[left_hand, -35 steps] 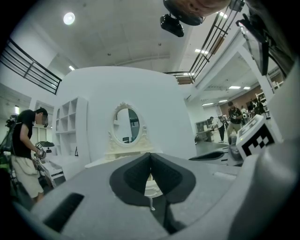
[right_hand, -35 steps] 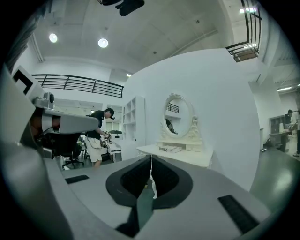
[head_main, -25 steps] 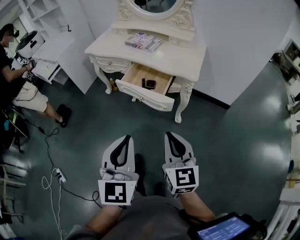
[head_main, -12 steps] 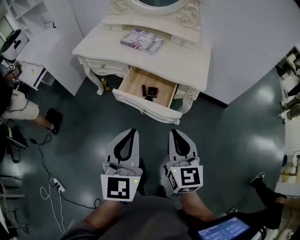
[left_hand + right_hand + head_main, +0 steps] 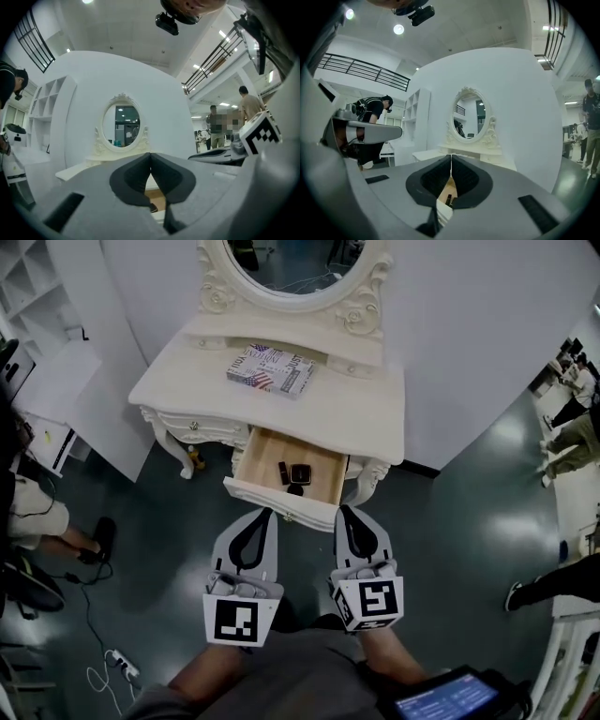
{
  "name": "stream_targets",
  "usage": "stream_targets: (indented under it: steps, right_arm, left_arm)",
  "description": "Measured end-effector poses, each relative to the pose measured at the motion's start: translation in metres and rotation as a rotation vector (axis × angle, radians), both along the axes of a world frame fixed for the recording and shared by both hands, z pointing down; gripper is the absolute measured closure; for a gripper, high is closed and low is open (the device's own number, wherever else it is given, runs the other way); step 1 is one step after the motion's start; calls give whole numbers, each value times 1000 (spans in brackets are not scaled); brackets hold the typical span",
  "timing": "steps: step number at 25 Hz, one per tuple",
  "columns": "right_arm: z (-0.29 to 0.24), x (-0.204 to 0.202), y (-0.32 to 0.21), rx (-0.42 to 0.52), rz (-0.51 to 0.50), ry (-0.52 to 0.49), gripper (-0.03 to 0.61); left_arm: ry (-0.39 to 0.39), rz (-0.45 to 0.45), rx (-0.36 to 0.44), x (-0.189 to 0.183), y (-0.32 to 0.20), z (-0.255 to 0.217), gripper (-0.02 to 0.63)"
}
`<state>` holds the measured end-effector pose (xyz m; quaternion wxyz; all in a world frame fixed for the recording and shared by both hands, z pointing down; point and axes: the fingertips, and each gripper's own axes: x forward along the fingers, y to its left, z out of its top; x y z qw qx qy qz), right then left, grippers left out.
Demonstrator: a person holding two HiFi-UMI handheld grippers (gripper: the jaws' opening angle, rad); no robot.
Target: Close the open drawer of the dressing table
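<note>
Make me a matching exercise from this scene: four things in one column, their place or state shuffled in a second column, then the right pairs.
Column one
1. drawer
2. patterned box
3. watch
4. left tongs

Column two
A. shut, nothing held
B. lying on the tabletop
C. pulled out, open
D. lying inside the drawer

Pairs: 1-C, 2-B, 3-D, 4-A

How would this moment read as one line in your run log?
drawer: open, items inside | left gripper: shut, empty | right gripper: shut, empty | both by drawer front, contact unclear
</note>
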<state>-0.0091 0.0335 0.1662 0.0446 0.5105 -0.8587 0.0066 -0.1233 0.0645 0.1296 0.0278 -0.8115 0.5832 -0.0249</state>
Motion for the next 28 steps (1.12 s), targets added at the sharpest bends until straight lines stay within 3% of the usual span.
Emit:
stream_targets:
  steps: [6,14,20,28]
  right_arm:
    - [-16,-2,-15,31,36,3,563]
    - [-17,11,-40,29,62,1,563]
    - [0,17,-69,2,47,15,563]
    - [47,20,-94,-77,23,21,563]
  left_arm:
    - [-4,9,21,-10,-21,-7,598]
    - [-27,24,-22,-1,-50,4,598]
    - [-55,32,-58,12,-76,27,598]
    - [-36,59,-134,21,-97,79,597]
